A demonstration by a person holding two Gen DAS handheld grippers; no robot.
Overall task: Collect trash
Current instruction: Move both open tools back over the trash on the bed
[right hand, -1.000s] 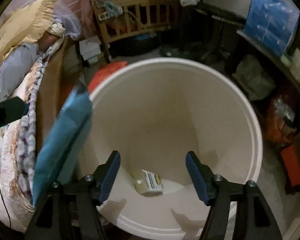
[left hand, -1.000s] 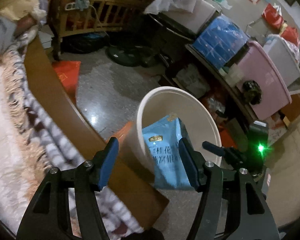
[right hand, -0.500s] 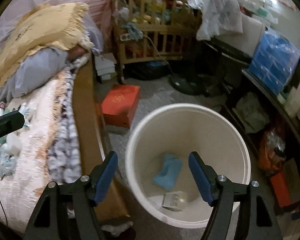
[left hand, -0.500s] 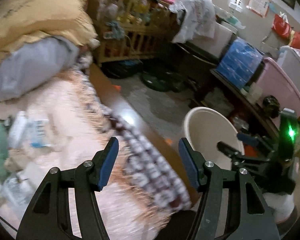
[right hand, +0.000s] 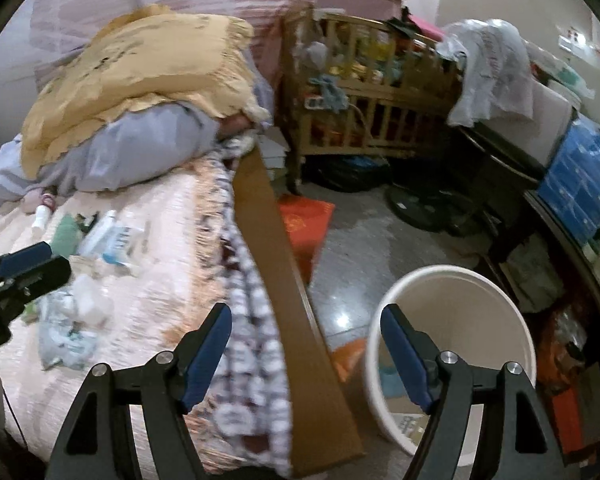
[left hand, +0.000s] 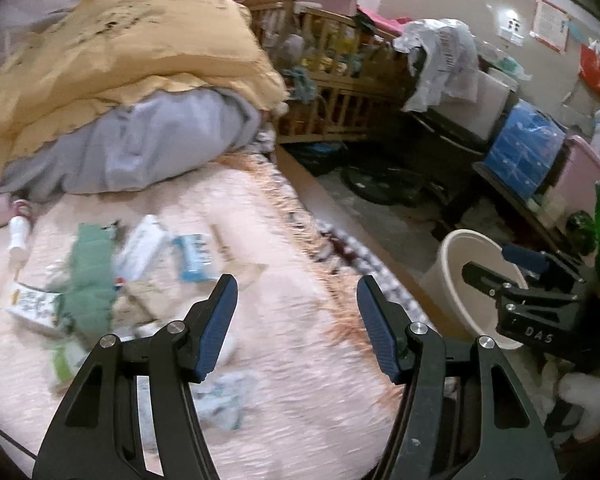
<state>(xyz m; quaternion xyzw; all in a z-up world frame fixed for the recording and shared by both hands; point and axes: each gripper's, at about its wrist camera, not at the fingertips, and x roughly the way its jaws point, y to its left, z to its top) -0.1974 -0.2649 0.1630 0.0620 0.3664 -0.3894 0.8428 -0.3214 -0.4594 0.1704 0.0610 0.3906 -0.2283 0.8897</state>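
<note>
The left hand-held gripper hangs spread and empty, while the right hand-held gripper is opening, empty.

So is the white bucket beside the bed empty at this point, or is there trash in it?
Not empty. The right wrist view shows the white bucket upright on the floor, with a blue wrapper and a small printed carton at its bottom.

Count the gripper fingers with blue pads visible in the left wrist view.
3: the left gripper's own two fingers in front, and one right gripper finger over the bucket; its other finger is hidden.
</note>
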